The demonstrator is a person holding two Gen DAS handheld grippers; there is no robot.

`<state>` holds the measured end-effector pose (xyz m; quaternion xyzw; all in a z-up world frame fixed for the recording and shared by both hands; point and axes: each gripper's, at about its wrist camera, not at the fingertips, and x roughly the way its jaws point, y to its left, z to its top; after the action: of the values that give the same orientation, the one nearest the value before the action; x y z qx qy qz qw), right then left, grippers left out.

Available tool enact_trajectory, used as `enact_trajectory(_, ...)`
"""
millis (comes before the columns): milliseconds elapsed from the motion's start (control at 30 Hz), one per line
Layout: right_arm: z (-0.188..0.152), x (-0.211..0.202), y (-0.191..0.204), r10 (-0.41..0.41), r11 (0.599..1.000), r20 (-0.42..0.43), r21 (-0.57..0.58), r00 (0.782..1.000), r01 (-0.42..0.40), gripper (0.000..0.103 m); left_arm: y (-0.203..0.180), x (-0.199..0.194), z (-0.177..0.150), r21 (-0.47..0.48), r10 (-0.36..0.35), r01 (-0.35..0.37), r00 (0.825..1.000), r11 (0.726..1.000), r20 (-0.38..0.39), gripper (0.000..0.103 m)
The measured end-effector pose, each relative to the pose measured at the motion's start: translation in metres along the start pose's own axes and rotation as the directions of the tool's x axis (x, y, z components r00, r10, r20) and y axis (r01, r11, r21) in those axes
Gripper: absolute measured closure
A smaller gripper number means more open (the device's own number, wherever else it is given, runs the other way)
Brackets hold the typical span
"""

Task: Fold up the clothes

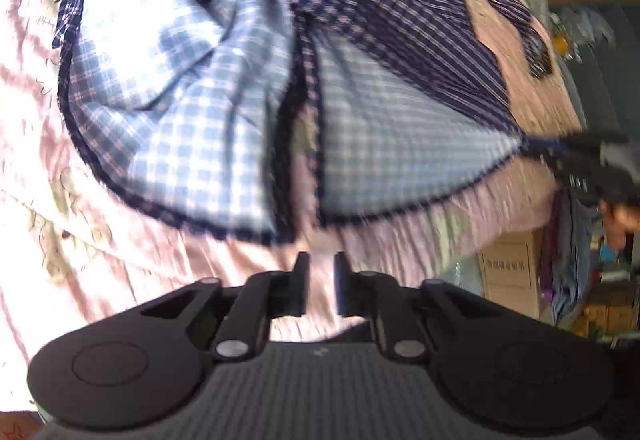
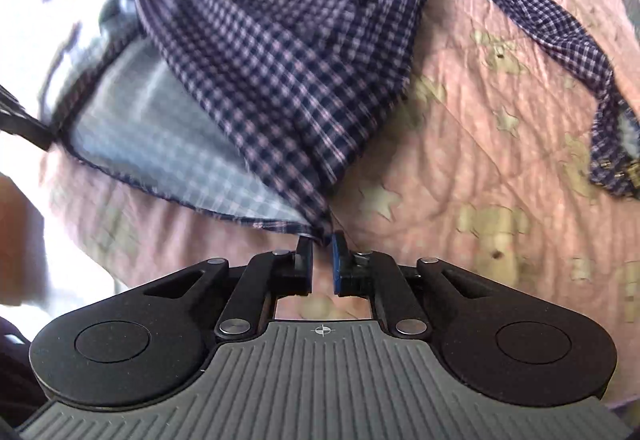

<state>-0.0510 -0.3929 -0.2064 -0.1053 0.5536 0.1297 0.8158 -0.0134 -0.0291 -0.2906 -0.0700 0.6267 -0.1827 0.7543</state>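
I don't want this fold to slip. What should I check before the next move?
1. Right tool holds the shirt corner: ok, cloth pinched at its tips.
2. Left tool holds the hem: not ok, nothing between its fingers.
3. Shirt lies flat: not ok, bunched, pale inside showing.
4. Sleeve folded in: not ok, stretched out over the bedspread.
5. Buttons fastened: cannot tell, too blurred.
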Motion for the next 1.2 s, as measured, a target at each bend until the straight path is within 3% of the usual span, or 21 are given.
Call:
enact_trajectory(67, 0.004, -0.015, 0.002, -0.062, 0.998, 0.047, 0.005, 0.997, 0.062, 0.069, 0.008, -0.014, -0.005, -0.028, 0.046, -0.044, 0.997, 0.999, 0.056, 0.061)
enact_trajectory(167, 0.013, -0.043, 0.017, -0.128, 0.991, 0.168, -0.017, 0.977, 0.133, 0.069, 0.02, -0.034, -0.011, -0.076, 0.116, -0.107, 0.984, 0.991, 0.138, 0.048)
enact_trajectory(233, 0.025, -0.053, 0.042, -0.082, 0.994, 0.239, -0.052, 0.967, 0.097, 0.068, 0.031, -0.045, -0.012, -0.121, 0.16, -0.139, 0.97, 0.983, 0.185, 0.046)
enact_trajectory(300, 0.038, -0.054, 0.079, 0.001, 0.991, 0.282, -0.131, 0.959, 0.038, 0.068, 0.048, -0.042, 0.007, -0.205, 0.182, -0.138, 0.961, 0.969, 0.21, 0.044)
enact_trajectory(367, 0.046, -0.047, 0.123, 0.101, 0.973, 0.296, -0.229, 0.95, -0.032, 0.066, 0.052, -0.033, 0.027, -0.216, 0.197, -0.148, 0.953, 0.965, 0.228, 0.037)
enact_trajectory(433, 0.051, -0.035, 0.17, 0.2, 0.937, 0.299, -0.337, 0.933, -0.093, 0.054, 0.047, -0.016, 0.044, -0.185, 0.218, -0.179, 0.952, 0.966, 0.215, 0.037)
enact_trajectory(500, 0.051, -0.017, 0.216, 0.271, 0.883, 0.274, -0.452, 0.923, -0.125, 0.046, 0.04, 0.001, 0.055, -0.162, 0.275, -0.247, 0.944, 0.956, 0.183, 0.047)
enact_trajectory(533, 0.051, -0.007, 0.233, 0.278, 0.863, 0.254, -0.49, 0.926, -0.124, 0.045, 0.038, 0.007, 0.057, -0.168, 0.304, -0.277, 0.939, 0.946, 0.163, 0.076)
enact_trajectory(567, 0.05, 0.004, 0.249, 0.28, 0.842, 0.234, -0.526, 0.931, -0.121, 0.048, 0.037, 0.009, 0.058, -0.179, 0.326, -0.299, 0.933, 0.937, 0.152, 0.099)
enact_trajectory(600, 0.05, 0.014, 0.266, 0.281, 0.82, 0.213, -0.56, 0.936, -0.119, 0.053, 0.037, 0.005, 0.055, -0.201, 0.34, -0.307, 0.927, 0.93, 0.158, 0.102)
enact_trajectory(633, 0.051, 0.023, 0.272, 0.276, 0.811, 0.177, -0.571, 0.945, -0.129, 0.069, 0.036, -0.001, 0.05, -0.219, 0.348, -0.31, 0.922, 0.925, 0.167, 0.102)
enact_trajectory(667, 0.052, 0.029, 0.27, 0.271, 0.811, 0.13, -0.564, 0.954, -0.154, 0.1, 0.035, -0.01, 0.041, -0.232, 0.347, -0.303, 0.92, 0.924, 0.183, 0.102)
enact_trajectory(767, 0.042, 0.019, 0.248, 0.293, 0.817, 0.09, -0.54, 0.952, -0.2, 0.1, 0.035, -0.03, 0.001, -0.272, 0.313, -0.258, 0.932, 0.927, 0.184, 0.102)
enact_trajectory(900, 0.016, 0.004, 0.223, 0.281, 0.812, 0.061, -0.548, 0.958, -0.204, 0.099, 0.028, -0.014, -0.043, -0.236, 0.233, -0.198, 0.964, 0.951, 0.126, 0.1)
enact_trajectory(1000, 0.007, -0.008, 0.198, 0.26, 0.848, 0.053, -0.49, 0.964, -0.202, 0.087, 0.026, -0.018, -0.054, -0.207, 0.267, -0.235, 0.953, 0.95, 0.142, 0.088)
enact_trajectory(1067, 0.005, -0.028, 0.172, 0.245, 0.888, 0.108, -0.423, 0.964, -0.178, 0.065, 0.026, -0.033, -0.053, -0.184, 0.289, -0.254, 0.936, 0.95, 0.202, 0.073)
enact_trajectory(1100, 0.004, -0.039, 0.159, 0.216, 0.91, 0.158, -0.39, 0.964, -0.14, 0.064, 0.027, -0.04, -0.046, -0.179, 0.302, -0.263, 0.923, 0.948, 0.24, 0.067)
enact_trajectory(1133, 0.003, -0.05, 0.145, 0.18, 0.93, 0.211, -0.354, 0.961, -0.096, 0.06, 0.029, -0.044, -0.035, -0.182, 0.316, -0.274, 0.908, 0.945, 0.274, 0.054)
enact_trajectory(1167, 0.004, -0.053, 0.135, 0.108, 0.943, 0.252, -0.332, 0.962, -0.019, 0.052, 0.031, -0.048, -0.025, -0.185, 0.33, -0.284, 0.892, 0.941, 0.308, 0.045)
enact_trajectory(1200, 0.005, -0.054, 0.125, 0.028, 0.948, 0.289, -0.31, 0.957, 0.066, 0.051, 0.033, -0.049, -0.012, -0.185, 0.333, -0.285, 0.882, 0.94, 0.333, 0.043)
